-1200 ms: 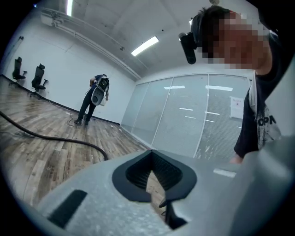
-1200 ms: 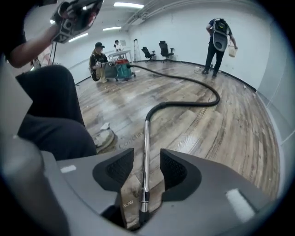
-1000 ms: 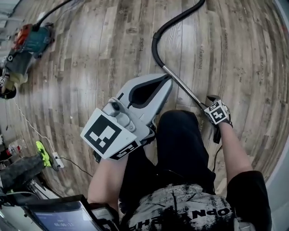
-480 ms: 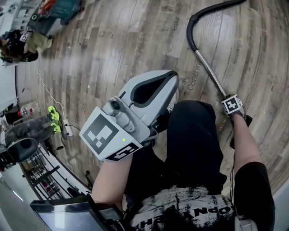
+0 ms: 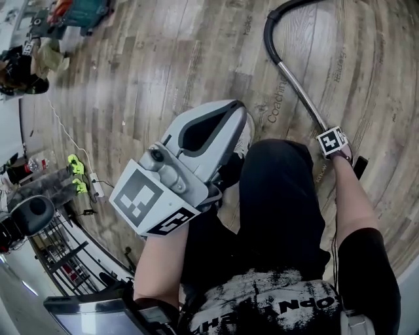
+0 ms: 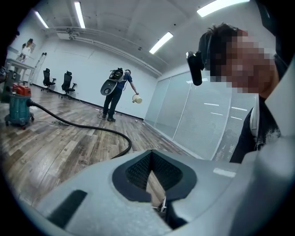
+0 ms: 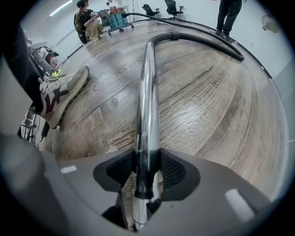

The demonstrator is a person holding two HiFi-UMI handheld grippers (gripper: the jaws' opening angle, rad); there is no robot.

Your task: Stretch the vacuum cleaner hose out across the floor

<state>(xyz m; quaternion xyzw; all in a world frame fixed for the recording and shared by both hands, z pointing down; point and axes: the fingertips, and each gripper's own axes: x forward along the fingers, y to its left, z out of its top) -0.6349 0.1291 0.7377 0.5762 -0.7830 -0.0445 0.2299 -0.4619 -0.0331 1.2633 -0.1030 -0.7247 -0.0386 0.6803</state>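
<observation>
A black vacuum hose [image 5: 275, 19] curves across the wood floor into a chrome wand [image 5: 298, 88]. My right gripper [image 5: 323, 129] is at the wand's near end. In the right gripper view the wand [image 7: 148, 92] runs straight out between the pads, and the jaws of my right gripper [image 7: 146, 168] are closing and touch it on both sides. Beyond it the hose [image 7: 203, 39] leads to a teal vacuum cleaner [image 7: 117, 19]. My left gripper [image 5: 241, 116] is raised in front of me, shut and empty. The left gripper [image 6: 150, 173] view shows the hose [image 6: 92, 130] and the cleaner [image 6: 18, 108].
A person sits by the cleaner [image 5: 19, 65]. Another person stands far off [image 6: 115, 94] near office chairs [image 6: 57, 80]. A power strip with green plugs [image 5: 82, 176] lies at the left. My shoe [image 7: 62, 94] is left of the wand. A glass wall [image 6: 193, 115] bounds the room.
The head view has swung, so the wand and hose bend now sit further right and higher. My right gripper has stayed at the wand's near end. My left gripper remains raised.
</observation>
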